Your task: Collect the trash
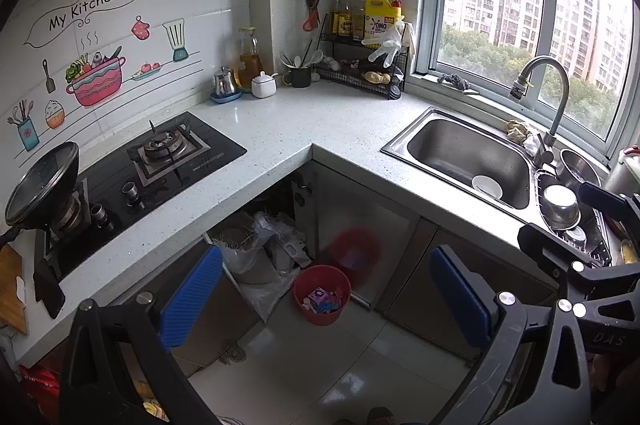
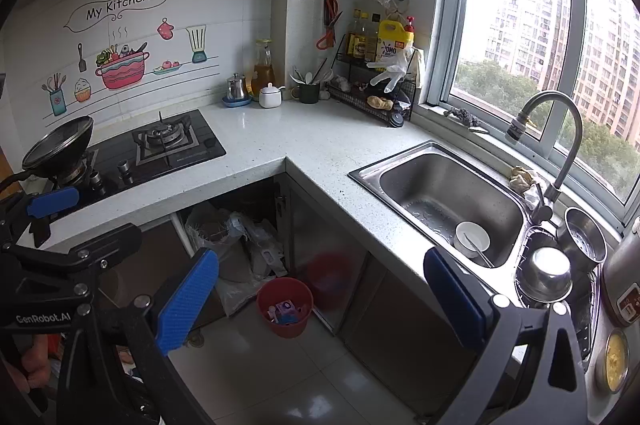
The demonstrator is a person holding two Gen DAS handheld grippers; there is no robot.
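Left wrist view: left gripper [image 1: 326, 299], blue pads spread wide, nothing between them. Red bin [image 1: 322, 293] on the floor, straight ahead between the pads and below them, at the corner of the L-shaped counter [image 1: 280, 129]; it holds a few coloured wrappers [image 1: 322, 301], low in the bin. Open cabinet [image 1: 256, 225] just behind and left of the bin, stuffed with plastic bags [image 1: 256, 249]. Hob [image 1: 160, 161] ahead left, sink [image 1: 468, 161] ahead right with a white bowl [image 1: 487, 187] in it. Right gripper [image 1: 608, 209] enters at the far right edge, jaws parted. Right wrist view: right gripper [image 2: 320, 299], pads likewise spread, empty. Bin [image 2: 285, 307] ahead, left of centre and below; wrappers [image 2: 286, 311] visible inside. Left gripper [image 2: 52, 203] at the left edge, a hand [image 2: 32, 365] just showing beneath it. Counter [image 2: 280, 141] shows no loose litter that can be made out; rag [image 2: 522, 177] beside the tap, right of the gripper. Step, as judged: outset or search stage, nothing picked up, both tools hovering above the floor facing the bin. Next move likely calls for lowering one gripper towards the bin rim, or first locating stray trash to carry there; which is meant cannot be told.
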